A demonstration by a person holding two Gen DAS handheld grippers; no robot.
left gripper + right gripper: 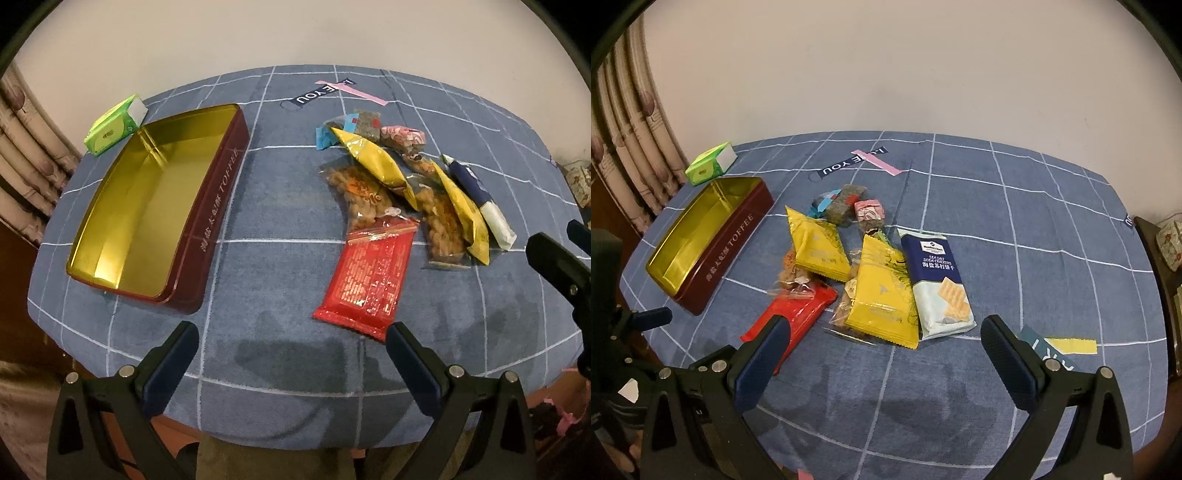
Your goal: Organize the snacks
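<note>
So far nothing is sitting in the open dark-red rectangular toffee tin with the gold interior (147,206), which is lying on the left side of the blue grid-patterned tablecloth (280,206). The snacks are lying in a loose heap well apart from it to the right, so the sorting is, by my reading, only beginning.

Both tools are hovering over the near edge of the cloth with nothing in them. The left gripper (291,343) is holding its jaws wide apart, its right finger just beside the near corner of the flat red foil snack packet (365,280). The right gripper (882,339) is likewise spread wide and empty, with its left finger overlapping the red packet in its own view; whether they are touching I cannot tell.

In the heap, two yellow triangular foil packets (882,295) are resting on clear bags of brown fried snacks (364,197), a blue-and-white soda cracker packet (934,284) is lying just beside the nearer yellow one, and small wrapped sweets (870,212) are sitting at the far end. A green tissue pack (116,127) is lying behind the tin.

The next move probably calls for one gripper to be lowering over a packet at the heap's edge, the red one being nearest, closing across its thin width, and carrying it leftward into the tin. Flat foil on cloth may be slipping under the pads, so a low, angled approach seems wise.
</note>
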